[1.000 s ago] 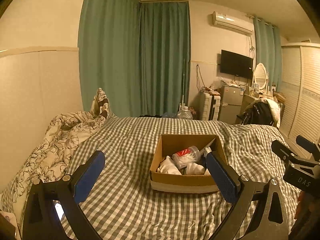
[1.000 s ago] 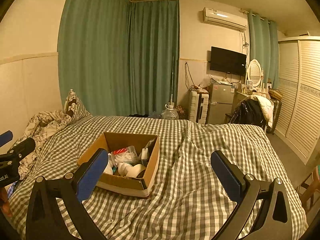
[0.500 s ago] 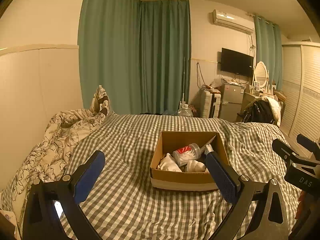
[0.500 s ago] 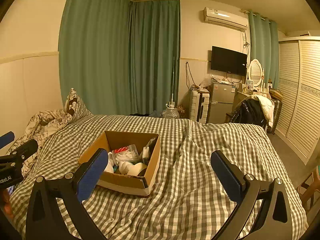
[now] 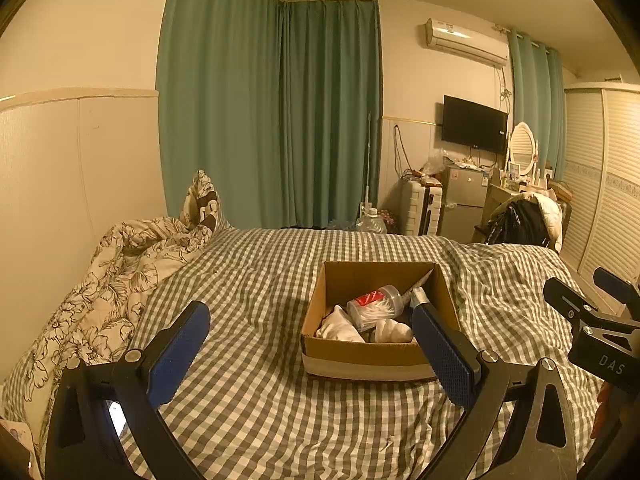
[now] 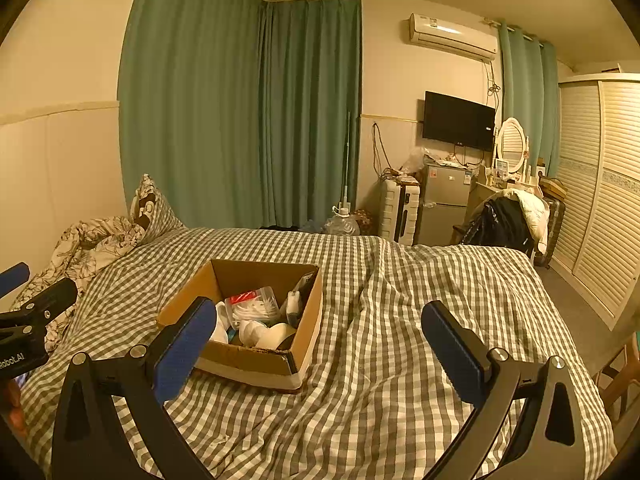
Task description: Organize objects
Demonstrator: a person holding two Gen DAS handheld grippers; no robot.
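Over the last second we only drifted slightly; both tongs, left (image 5: 310,354) and right (image 6: 320,350), remain spread and empty above the bed (image 6: 400,320), the box (image 5: 360,356) untouched.

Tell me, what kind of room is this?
Most likely a lived-in bedroom: a bed under a checked cover fills the view, with a wall-mounted TV, a louvred wardrobe and a vanity mirror beyond.
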